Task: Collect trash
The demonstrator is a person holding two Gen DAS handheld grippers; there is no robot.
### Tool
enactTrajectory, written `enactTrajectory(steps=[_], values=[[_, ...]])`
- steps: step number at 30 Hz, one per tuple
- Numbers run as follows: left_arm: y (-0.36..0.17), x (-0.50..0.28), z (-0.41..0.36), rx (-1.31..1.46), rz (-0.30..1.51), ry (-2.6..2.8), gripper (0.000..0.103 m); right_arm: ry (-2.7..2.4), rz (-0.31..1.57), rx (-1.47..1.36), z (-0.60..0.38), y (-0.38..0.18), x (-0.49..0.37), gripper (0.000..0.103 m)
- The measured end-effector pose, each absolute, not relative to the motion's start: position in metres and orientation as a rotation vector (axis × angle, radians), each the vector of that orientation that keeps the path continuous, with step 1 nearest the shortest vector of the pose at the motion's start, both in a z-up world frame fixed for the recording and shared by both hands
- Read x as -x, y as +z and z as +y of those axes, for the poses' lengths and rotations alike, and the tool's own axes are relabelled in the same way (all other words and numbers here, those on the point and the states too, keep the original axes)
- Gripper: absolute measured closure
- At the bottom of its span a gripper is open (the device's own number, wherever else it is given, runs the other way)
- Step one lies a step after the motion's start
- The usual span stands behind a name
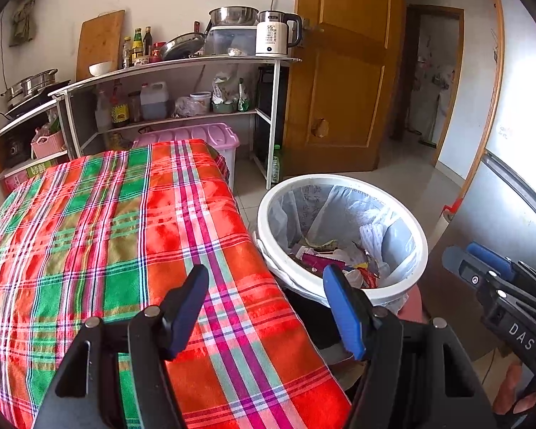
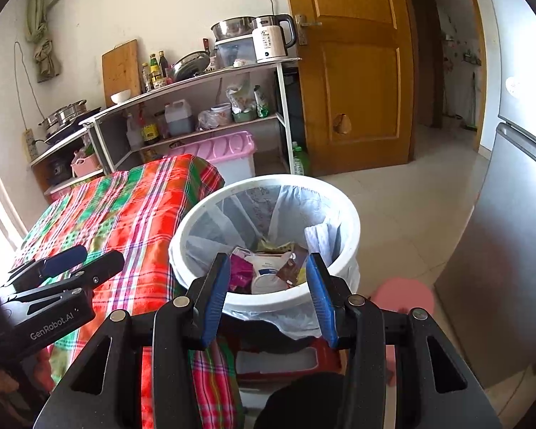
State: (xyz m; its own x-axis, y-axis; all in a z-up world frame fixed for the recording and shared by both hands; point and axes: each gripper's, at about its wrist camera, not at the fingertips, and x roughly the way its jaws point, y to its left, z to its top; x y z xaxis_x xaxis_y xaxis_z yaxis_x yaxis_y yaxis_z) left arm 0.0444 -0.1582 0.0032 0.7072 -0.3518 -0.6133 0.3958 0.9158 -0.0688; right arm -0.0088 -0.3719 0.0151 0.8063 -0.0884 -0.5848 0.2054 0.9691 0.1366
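A white bin (image 1: 416, 236) with a clear liner stands right of the table, holding several wrappers and packets (image 1: 325, 257). It also shows in the right wrist view (image 2: 350, 221), with its trash (image 2: 268, 271). My left gripper (image 1: 268, 282) is open and empty, over the table's right edge next to the bin. My right gripper (image 2: 268, 268) is open and empty, just above the bin's near rim. The right gripper shows in the left wrist view (image 1: 482, 268), and the left gripper shows in the right wrist view (image 2: 71, 264).
The table has a red and green plaid cloth (image 1: 107, 232). A kitchen shelf (image 1: 196, 64) with pots, bottles and a kettle stands behind. A pink storage box (image 1: 203, 136), a wooden door (image 1: 343, 71), a grey fridge (image 2: 511, 250) and a pink stool (image 2: 403, 293) are around.
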Motion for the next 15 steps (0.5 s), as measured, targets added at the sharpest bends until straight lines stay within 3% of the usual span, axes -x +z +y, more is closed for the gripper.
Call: enactTrajectory(steps=[15], values=[[0.0054, -0.0390, -0.1577, -0.073, 0.652, -0.414, 0.034, -0.143, 0.614, -0.201, -0.3671, 0.0155, 0.0090, 0.058]])
